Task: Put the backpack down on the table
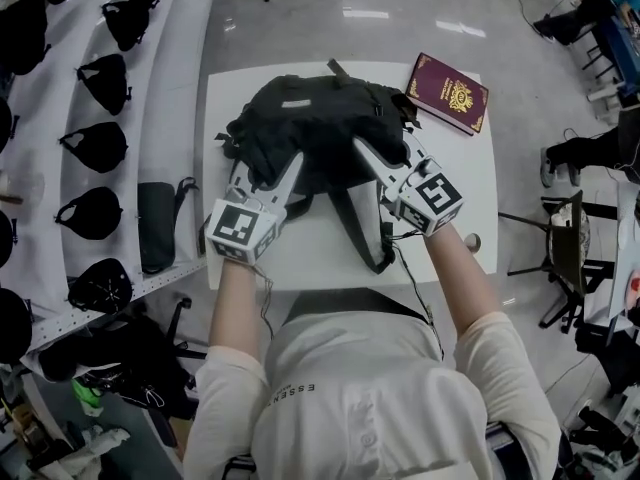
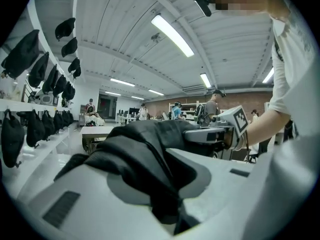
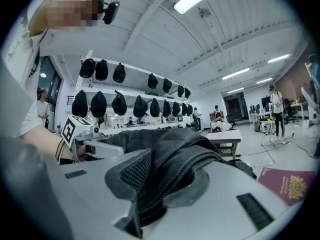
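A black backpack [image 1: 315, 128] is over the middle of the white table [image 1: 455, 193]; I cannot tell whether it rests on it. Its shoulder straps [image 1: 365, 238] trail toward the table's near edge. My left gripper [image 1: 268, 171] is at the pack's near left side, shut on a fold of black fabric [image 2: 145, 156]. At the near right side, my right gripper [image 1: 385, 156] is shut on a padded mesh strap [image 3: 160, 176]. Each gripper view shows the other gripper across the pack: the right gripper [image 2: 220, 134] and the left gripper [image 3: 92, 144].
A maroon booklet with gold print [image 1: 448, 92] lies on the table's far right corner, also visible as the booklet [image 3: 287, 184]. Shelves with several black bags [image 1: 95, 213] run along the left. A chair [image 1: 565, 243] stands to the right. People are at tables far off.
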Demonstrator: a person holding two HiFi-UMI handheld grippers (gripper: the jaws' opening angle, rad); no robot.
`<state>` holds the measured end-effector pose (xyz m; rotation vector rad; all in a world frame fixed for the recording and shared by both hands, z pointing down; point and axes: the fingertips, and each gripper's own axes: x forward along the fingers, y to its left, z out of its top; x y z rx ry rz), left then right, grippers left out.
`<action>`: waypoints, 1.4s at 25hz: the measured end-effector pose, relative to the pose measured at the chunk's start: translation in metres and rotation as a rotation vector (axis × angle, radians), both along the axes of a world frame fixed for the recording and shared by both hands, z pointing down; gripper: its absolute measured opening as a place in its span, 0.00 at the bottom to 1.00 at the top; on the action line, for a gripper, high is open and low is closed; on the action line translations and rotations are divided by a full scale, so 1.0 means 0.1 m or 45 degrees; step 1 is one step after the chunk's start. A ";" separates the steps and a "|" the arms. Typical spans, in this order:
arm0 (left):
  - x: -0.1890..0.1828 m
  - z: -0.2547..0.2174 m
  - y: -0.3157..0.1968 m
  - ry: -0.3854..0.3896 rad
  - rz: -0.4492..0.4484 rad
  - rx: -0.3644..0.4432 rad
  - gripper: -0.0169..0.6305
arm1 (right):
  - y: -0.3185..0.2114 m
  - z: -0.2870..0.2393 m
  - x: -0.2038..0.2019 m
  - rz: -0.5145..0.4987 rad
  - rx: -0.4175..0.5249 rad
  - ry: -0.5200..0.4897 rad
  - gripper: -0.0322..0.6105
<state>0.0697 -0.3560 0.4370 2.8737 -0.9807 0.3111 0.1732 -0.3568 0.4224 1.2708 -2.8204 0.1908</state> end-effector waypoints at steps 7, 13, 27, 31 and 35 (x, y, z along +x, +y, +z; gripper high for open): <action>-0.06 0.17 0.27 0.035 0.023 0.049 0.16 | 0.27 0.16 -0.04 -0.008 -0.006 -0.046 0.19; -0.09 0.32 0.49 0.073 0.007 0.000 0.16 | 0.49 0.30 -0.05 -0.014 -0.050 -0.071 0.20; -0.24 0.84 0.95 0.072 -0.135 -0.204 0.22 | 1.02 0.87 -0.13 -0.010 -0.260 -0.037 0.23; -0.27 0.98 1.08 0.070 -0.160 -0.187 0.24 | 1.16 1.04 -0.13 -0.005 -0.310 -0.018 0.24; -0.27 1.12 1.20 0.059 -0.158 -0.209 0.25 | 1.29 1.22 -0.10 0.002 -0.354 0.006 0.26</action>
